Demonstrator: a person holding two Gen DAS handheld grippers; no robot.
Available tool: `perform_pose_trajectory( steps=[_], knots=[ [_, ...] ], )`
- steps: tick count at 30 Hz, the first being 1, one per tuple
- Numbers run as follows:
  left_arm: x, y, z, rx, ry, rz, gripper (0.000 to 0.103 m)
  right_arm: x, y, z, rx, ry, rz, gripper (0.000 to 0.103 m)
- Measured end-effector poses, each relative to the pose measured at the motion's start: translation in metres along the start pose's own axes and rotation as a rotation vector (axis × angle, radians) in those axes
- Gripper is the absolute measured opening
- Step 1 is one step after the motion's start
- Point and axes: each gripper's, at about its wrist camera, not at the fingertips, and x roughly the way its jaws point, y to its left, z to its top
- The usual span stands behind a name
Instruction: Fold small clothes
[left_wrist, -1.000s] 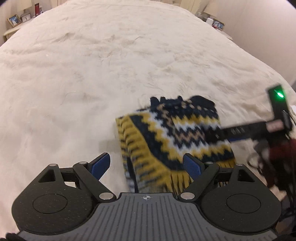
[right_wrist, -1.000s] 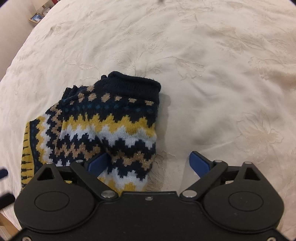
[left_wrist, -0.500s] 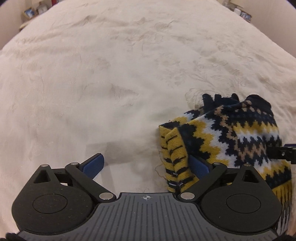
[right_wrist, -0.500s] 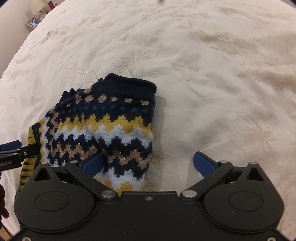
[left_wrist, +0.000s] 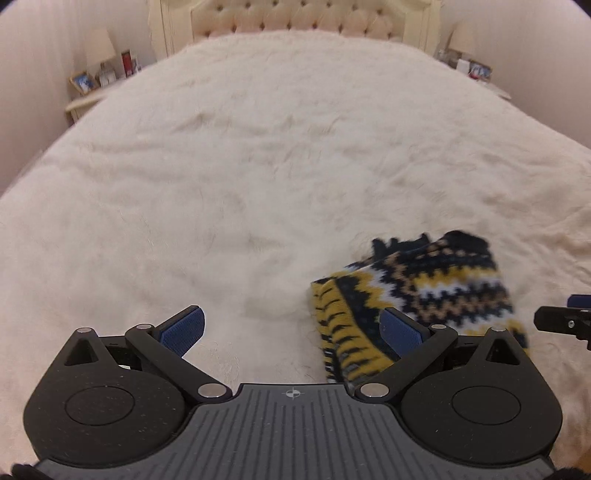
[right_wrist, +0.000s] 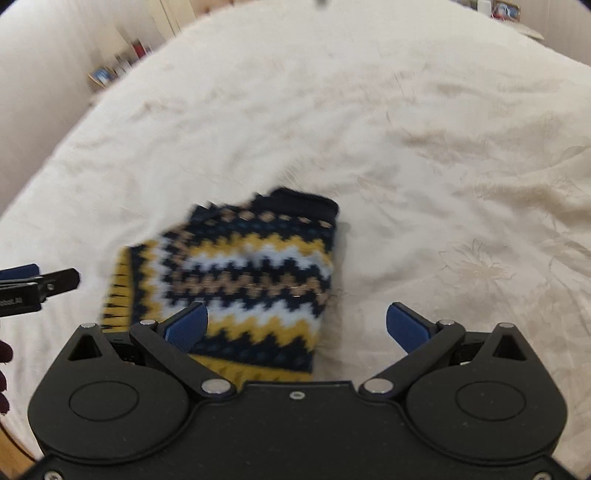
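A folded knit sweater (left_wrist: 424, 288) in navy, yellow and white zigzags lies on the cream bedspread (left_wrist: 258, 166). My left gripper (left_wrist: 291, 326) hovers above the bed just left of it, jaws opening wide, with only bedspread between the blue pads; the right pad overlaps the sweater's left edge in the picture. In the right wrist view the sweater (right_wrist: 251, 266) sits left of centre. My right gripper (right_wrist: 295, 325) is open over its right edge and grips nothing. Each view catches the other gripper's fingertip at its edge (left_wrist: 565, 319) (right_wrist: 37, 284).
A tufted headboard (left_wrist: 295, 16) closes the far end of the bed. Nightstands with picture frames stand at the far left (left_wrist: 86, 92) and far right (left_wrist: 476, 72). Wooden floor (right_wrist: 14, 450) shows past the bed's near edge.
Both grippers have lifted and tilted up away from the sweater, so the headboard has come into view. The left jaws have spread wider. The sweater stays folded on the bed.
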Motion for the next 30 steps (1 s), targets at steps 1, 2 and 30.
perform_pose_trajectory(
  steps=[1,2,30],
  knots=[
    [-0.010,-0.004,0.000,0.002,-0.013,0.005,0.103,-0.007,0.001,0.000,-0.002,-0.020,0.015,0.103],
    [-0.020,-0.009,0.000,0.005,-0.026,0.012,0.103,-0.016,0.003,-0.002,-0.006,-0.039,0.026,0.103],
    [-0.146,-0.087,-0.064,0.013,0.017,0.105,0.102,-0.163,0.031,-0.090,-0.024,-0.117,-0.116,0.102]
  ],
)
